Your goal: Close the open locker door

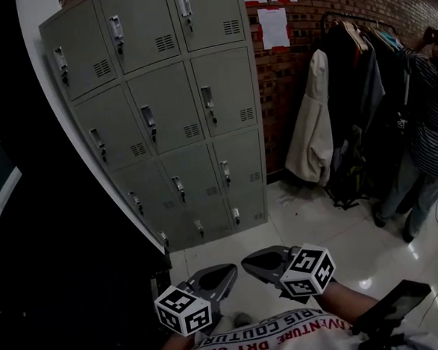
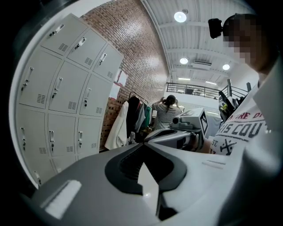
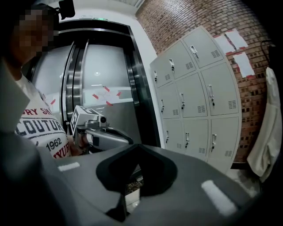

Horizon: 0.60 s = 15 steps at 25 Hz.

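You are holding left hand-held gripper [image 1: 224, 276] and right hand-held gripper [image 1: 253, 262] jaws together, empty, well short of the lockers [image 1: 139, 150]. Every door [image 1: 224, 88] showing is lying flush: closed, or the open one is sitting out of frame.

The white shirt [image 3: 39, 129] reads "COUTUR" and "1962".

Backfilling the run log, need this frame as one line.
left gripper: shut, empty | right gripper: shut, empty | lockers: untouched, every visible door shut
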### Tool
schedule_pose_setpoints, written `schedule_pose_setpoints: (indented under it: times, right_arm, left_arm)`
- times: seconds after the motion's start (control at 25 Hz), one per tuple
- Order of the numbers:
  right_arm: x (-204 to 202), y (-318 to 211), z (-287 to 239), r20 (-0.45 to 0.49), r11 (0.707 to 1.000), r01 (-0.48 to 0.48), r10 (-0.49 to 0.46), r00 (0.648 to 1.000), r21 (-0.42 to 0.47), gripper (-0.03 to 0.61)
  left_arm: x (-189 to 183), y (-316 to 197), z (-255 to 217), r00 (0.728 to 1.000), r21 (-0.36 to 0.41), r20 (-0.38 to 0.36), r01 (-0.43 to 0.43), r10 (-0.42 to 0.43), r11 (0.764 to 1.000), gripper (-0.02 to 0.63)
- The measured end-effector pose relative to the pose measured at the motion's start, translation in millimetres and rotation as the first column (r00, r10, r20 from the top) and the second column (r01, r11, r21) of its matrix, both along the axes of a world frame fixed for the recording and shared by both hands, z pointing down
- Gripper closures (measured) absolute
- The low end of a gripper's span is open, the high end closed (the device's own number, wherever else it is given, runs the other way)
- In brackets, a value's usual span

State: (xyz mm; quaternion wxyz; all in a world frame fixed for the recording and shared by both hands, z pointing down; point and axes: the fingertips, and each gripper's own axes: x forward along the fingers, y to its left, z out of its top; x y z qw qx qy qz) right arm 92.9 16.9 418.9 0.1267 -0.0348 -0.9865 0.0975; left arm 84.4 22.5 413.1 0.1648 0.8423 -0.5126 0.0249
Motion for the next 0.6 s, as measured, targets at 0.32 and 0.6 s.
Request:
schedule_pose_setpoints:
  times: [0.32, 0.6]
  right_arm:
    - [5.7, 6.8, -3.6, 0.003, 1.000, -0.007, 0.007, 1.000, -0.004, 0.580]
    - [4.5, 8.1, -6.4, 0.008, 1.000, -0.015, 0.015, 1.000, 0.007, 0.581]
  left_arm:
    - [5.8, 6.4, -5.3, 1.000, 0.017, 0.000, -0.016, 0.016, 1.000, 0.611]
    - [2.0, 9.4, -8.0, 1.000, 0.025, 0.005, -0.020, 0.020, 0.999, 0.611]
